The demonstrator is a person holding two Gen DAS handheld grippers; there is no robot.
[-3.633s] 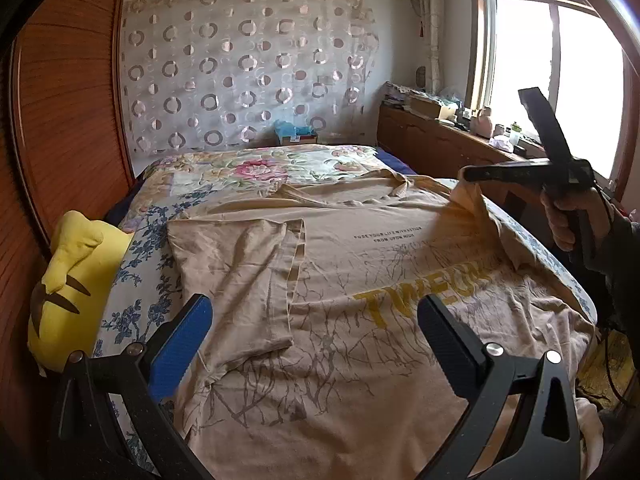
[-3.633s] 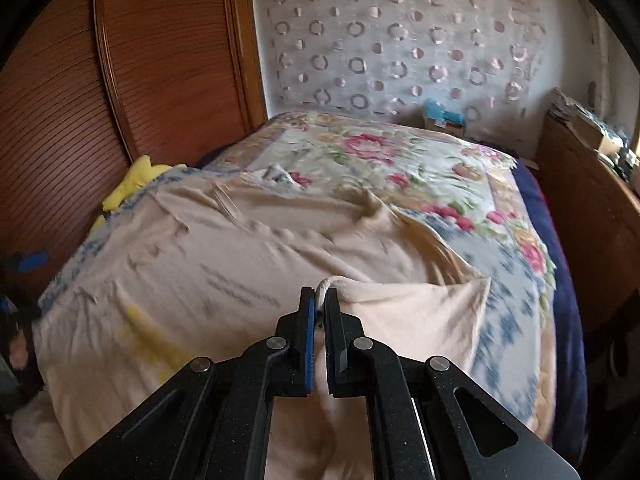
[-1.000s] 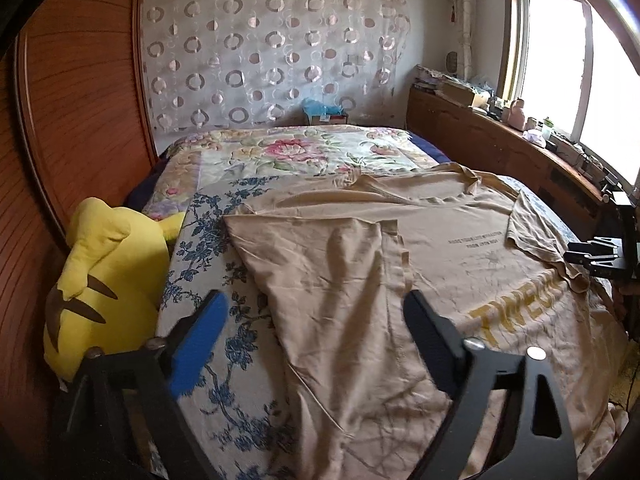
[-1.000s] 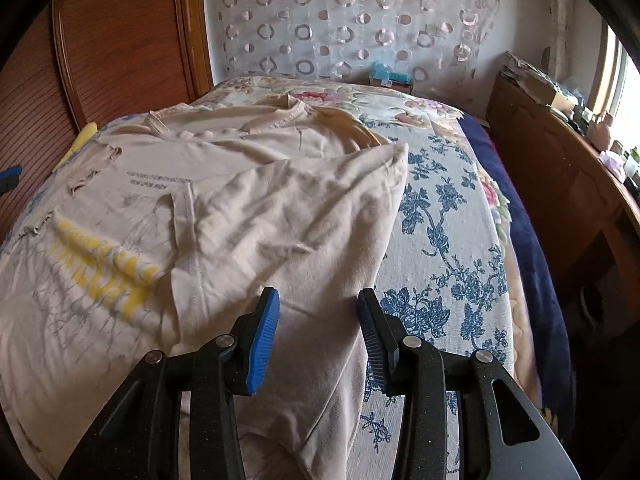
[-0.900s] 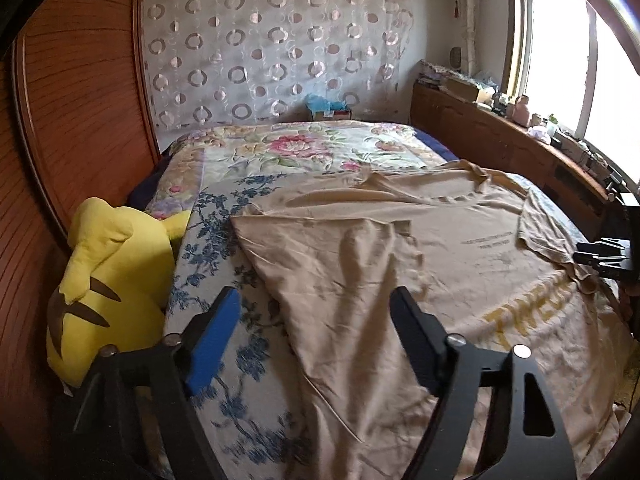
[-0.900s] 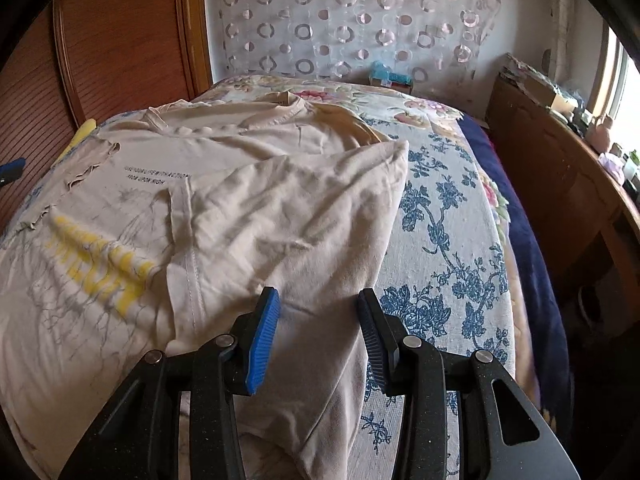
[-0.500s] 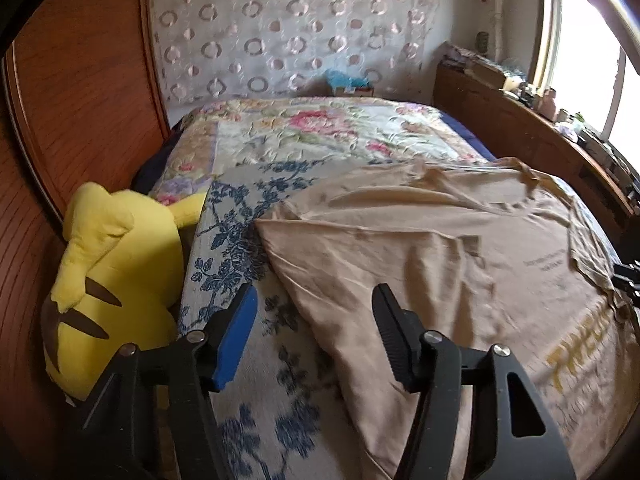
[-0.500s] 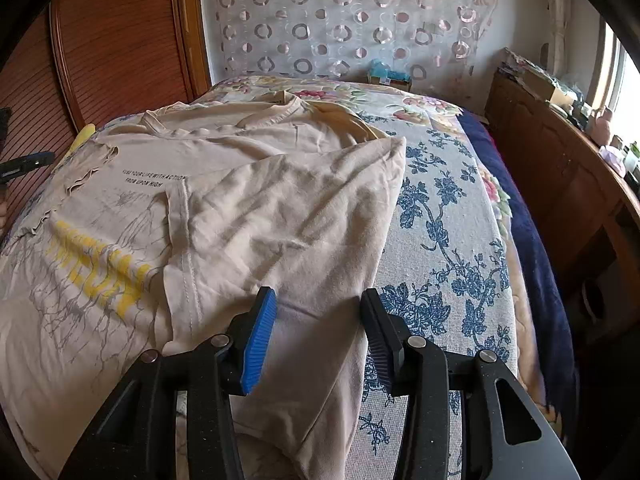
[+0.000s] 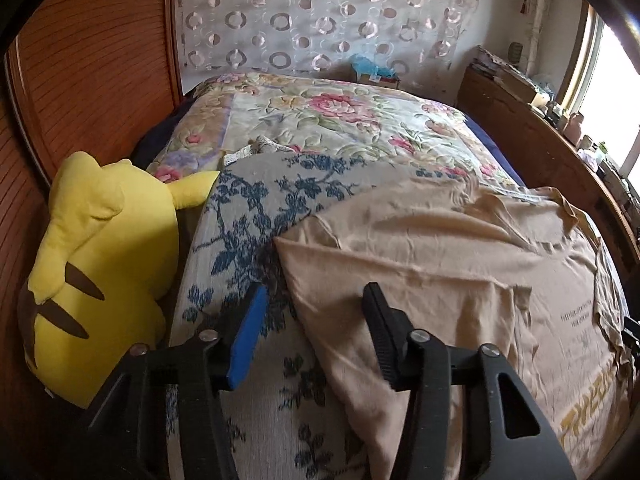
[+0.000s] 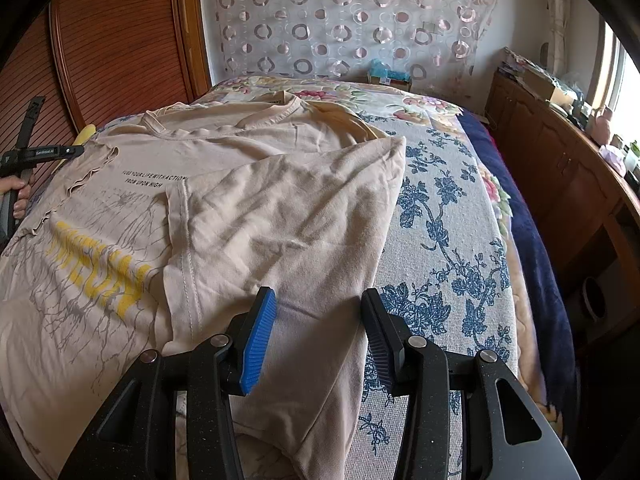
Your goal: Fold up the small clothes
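Yellow plush (image 9: 100, 248) lies at the far left of the left wrist view, against the ribbed wood panel (image 9: 92, 80) and just beside the bedspread (image 9: 248, 216) with its blue flower print; to its right the left gripper (image 9: 312, 320) hangs released, its jaws having just been closing, and between them lie bare bedspread and the folded left edge of the shirt (image 9: 440, 280), with neither pad pressing on the cloth; further right the beige shirt spreads flat across the bed, its left sleeve turned in over the chest, yellow lettering showing at the lower right; behind it lies a floral quilt (image 9: 328, 112), then a curtain with ring patterns (image 9: 320, 12), and a wooden cabinet (image 9: 532, 148) runs under the window at the right.

In the right wrist view a hand (image 10: 18, 196) at the far left edge holds the other tool; the shirt (image 10: 260, 208) fills the left and middle, collar toward the far end, right sleeve folded inward over the printed front; the right gripper (image 10: 318, 328) stands part open and grasps nothing, its blue pad over the folded flap and its black pad at the flap's right edge, where the bedspread (image 10: 440, 248) begins; a dark blue blanket (image 10: 532, 232) borders the bed on the right.
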